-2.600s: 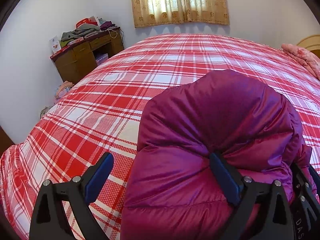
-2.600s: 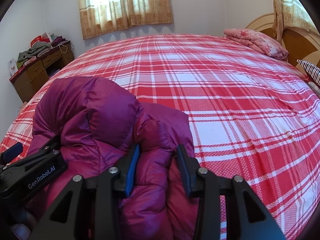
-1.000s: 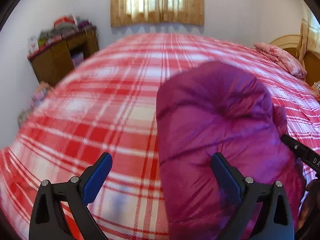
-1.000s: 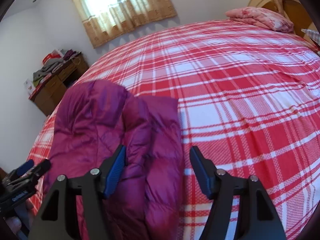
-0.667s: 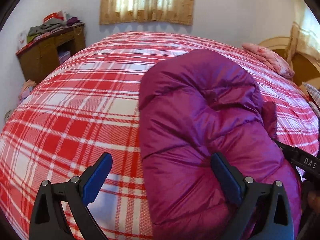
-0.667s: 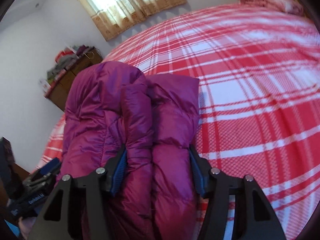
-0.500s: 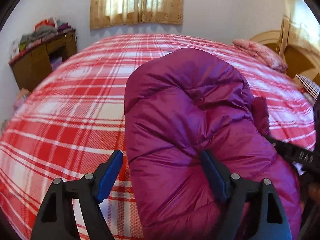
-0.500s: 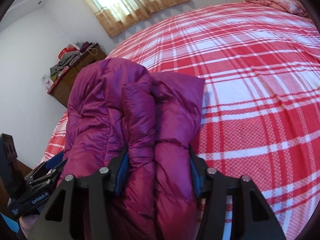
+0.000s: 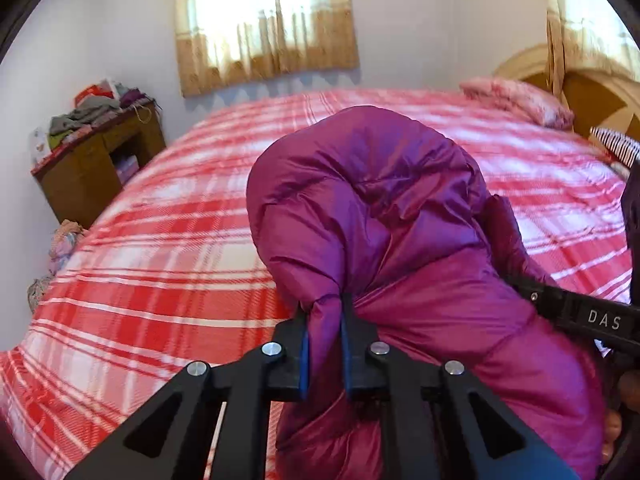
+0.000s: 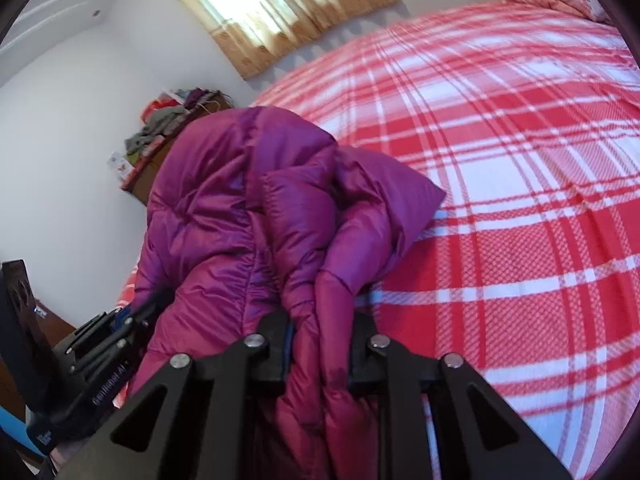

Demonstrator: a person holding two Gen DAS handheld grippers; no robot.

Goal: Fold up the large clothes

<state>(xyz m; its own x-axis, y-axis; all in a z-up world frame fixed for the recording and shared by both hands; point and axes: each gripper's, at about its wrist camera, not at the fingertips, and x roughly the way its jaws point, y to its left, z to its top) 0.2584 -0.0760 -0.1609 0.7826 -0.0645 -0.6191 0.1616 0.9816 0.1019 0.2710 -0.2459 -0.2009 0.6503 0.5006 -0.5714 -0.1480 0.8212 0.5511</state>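
A folded magenta puffer jacket (image 9: 380, 216) is bunched above the near edge of a red and white plaid bed (image 9: 168, 220). My left gripper (image 9: 323, 320) is shut on a fold at the jacket's near left edge. My right gripper (image 10: 320, 328) is shut on thick folds at the jacket's (image 10: 248, 200) near right edge. Each gripper shows in the other's view: the right one (image 9: 592, 320) at the jacket's right side, the left one (image 10: 100, 344) at its left side. The jacket's underside is hidden.
A wooden desk (image 9: 96, 160) piled with clothes stands by the wall left of the bed. A pink folded blanket (image 9: 520, 100) lies near the headboard (image 9: 592, 92) at the far right. A curtained window (image 9: 264, 24) is behind the bed.
Both grippers were open around the jacket's near edge and have closed onto its folds. The jacket now looks bunched and raised higher toward the cameras.
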